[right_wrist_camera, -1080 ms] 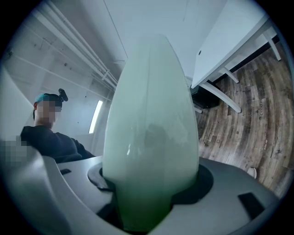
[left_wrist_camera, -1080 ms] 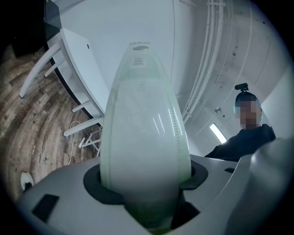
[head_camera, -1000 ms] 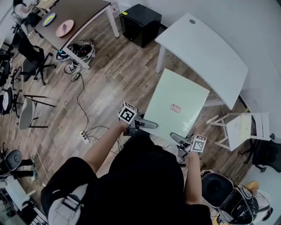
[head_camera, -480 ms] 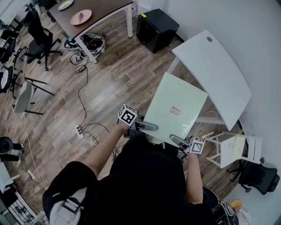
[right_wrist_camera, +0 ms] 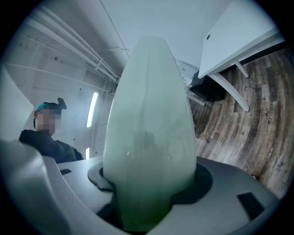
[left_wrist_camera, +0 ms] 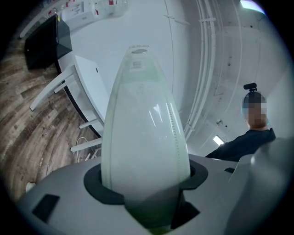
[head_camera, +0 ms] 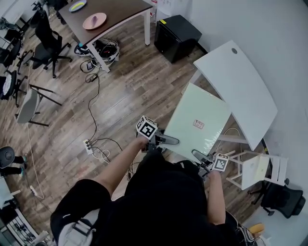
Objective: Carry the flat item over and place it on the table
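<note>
Near edge of pale green panel [head_camera: 201, 117] gripped by left tongs [head_camera: 169, 140], right tongs [head_camera: 199, 155]; white table [head_camera: 240, 81] just beyond.

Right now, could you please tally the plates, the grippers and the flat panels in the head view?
Plates: 2, a pink plate and a yellow-and-blue plate
Grippers: 2, the left gripper and the right gripper
Flat panels: 1, the pale green flat panel, which both grippers hold
Total: 5

No legible text (label [head_camera: 198, 124] unreadable)
</note>
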Motion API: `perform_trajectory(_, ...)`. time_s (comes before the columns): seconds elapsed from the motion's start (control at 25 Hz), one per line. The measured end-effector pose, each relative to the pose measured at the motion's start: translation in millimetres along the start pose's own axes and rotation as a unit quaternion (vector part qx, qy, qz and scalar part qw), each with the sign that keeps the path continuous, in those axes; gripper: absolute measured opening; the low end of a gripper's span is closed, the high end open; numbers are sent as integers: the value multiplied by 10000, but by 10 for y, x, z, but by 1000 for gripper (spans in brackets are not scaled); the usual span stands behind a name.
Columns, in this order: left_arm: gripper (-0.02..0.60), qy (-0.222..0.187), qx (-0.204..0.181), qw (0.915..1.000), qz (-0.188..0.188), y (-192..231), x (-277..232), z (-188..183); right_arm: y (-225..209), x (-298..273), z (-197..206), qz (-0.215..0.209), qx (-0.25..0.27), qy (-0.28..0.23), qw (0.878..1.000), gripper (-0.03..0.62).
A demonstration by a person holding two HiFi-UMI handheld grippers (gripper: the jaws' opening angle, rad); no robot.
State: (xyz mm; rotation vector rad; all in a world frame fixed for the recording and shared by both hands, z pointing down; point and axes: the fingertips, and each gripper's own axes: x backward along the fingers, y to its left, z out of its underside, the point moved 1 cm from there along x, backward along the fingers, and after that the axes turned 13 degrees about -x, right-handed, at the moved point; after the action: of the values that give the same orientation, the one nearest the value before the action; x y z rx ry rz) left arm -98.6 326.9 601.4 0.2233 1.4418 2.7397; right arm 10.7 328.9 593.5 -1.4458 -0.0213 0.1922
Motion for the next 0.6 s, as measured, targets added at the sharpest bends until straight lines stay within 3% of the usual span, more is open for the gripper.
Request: perform_trajectory(0.6, 307, 146, 248, 9994, -191, 255, -56, -266, -102, 20, -318, -109, -188, -338, 9992, 316)
